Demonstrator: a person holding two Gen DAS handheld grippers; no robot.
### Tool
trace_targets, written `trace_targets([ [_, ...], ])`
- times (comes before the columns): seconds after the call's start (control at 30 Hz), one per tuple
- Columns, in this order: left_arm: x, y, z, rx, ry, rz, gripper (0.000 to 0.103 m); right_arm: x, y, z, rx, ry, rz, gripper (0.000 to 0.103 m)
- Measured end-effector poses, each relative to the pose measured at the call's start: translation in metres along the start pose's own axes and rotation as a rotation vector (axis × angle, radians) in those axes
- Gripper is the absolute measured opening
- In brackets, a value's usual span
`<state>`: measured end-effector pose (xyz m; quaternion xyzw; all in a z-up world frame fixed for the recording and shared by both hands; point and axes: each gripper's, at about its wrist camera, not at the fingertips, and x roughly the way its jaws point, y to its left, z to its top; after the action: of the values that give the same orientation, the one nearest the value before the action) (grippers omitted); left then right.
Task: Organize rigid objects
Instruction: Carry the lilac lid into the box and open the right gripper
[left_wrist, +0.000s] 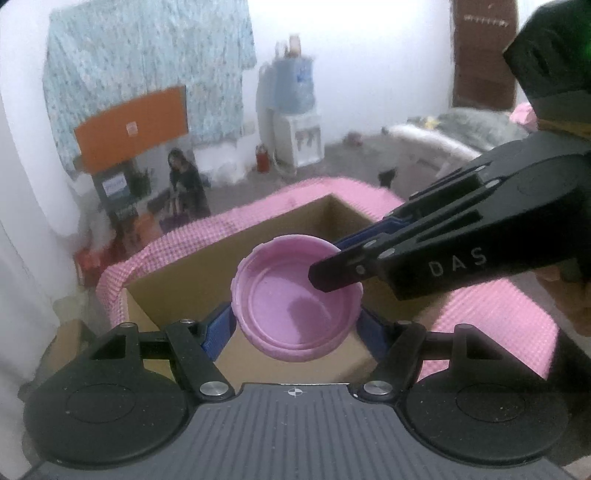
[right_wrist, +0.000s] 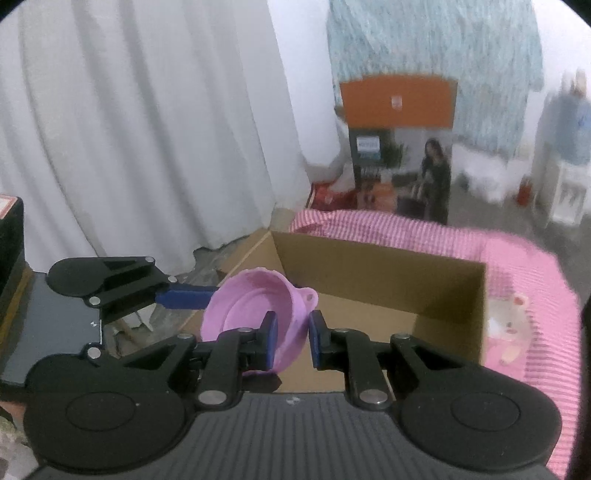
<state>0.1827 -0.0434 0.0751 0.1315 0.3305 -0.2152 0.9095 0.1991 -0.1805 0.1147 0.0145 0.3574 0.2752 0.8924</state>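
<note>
Two grippers, one pink bowl (left_wrist: 295, 301) over cardboard box (right_wrist: 388, 280).
Left gripper (left_wrist: 295, 325) fingers clamp bowl's sides; right gripper (right_wrist: 293, 341) fingers pinch its rim. Pink checked cloth (right_wrist: 517, 258) lies around the box.

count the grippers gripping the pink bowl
2: left gripper spans the pink bowl across its width; right gripper pinches its rim, above the cardboard box.

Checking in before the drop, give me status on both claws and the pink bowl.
Both claws shut on pink bowl: left claw across it, right claw pinching rim. Bowl above open cardboard box. Nothing in the way.
</note>
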Motion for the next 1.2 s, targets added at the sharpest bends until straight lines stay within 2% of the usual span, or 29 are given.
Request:
trace_targets([
  [0.23,0.073,0.050,0.021,-0.055,0.204,-0.049,0.072,0.097,-0.061,0.037,0.175,0.184,0.081,0.020],
  [0.37,0.113,0.065,0.022,-0.062,0.299,-0.057,0.072,0.148,-0.085,0.039,0.226,0.275,0.079,0.020],
  [0.53,0.149,0.080,0.019,-0.067,0.384,-0.054,0.072,0.187,-0.099,0.030,0.250,0.349,0.076,0.020],
  [0.87,0.178,0.082,0.015,-0.022,0.452,0.005,0.072,0.233,-0.105,0.026,0.258,0.408,0.076,0.022],
  [1.07,0.169,0.075,0.015,-0.002,0.430,0.018,0.074,0.238,-0.110,0.026,0.292,0.404,0.088,0.025],
  [1.13,0.162,0.073,0.017,-0.003,0.412,0.018,0.075,0.230,-0.110,0.027,0.300,0.383,0.098,0.030],
  [1.2,0.154,0.072,0.022,-0.004,0.391,0.027,0.076,0.219,-0.111,0.029,0.309,0.358,0.101,0.047],
])
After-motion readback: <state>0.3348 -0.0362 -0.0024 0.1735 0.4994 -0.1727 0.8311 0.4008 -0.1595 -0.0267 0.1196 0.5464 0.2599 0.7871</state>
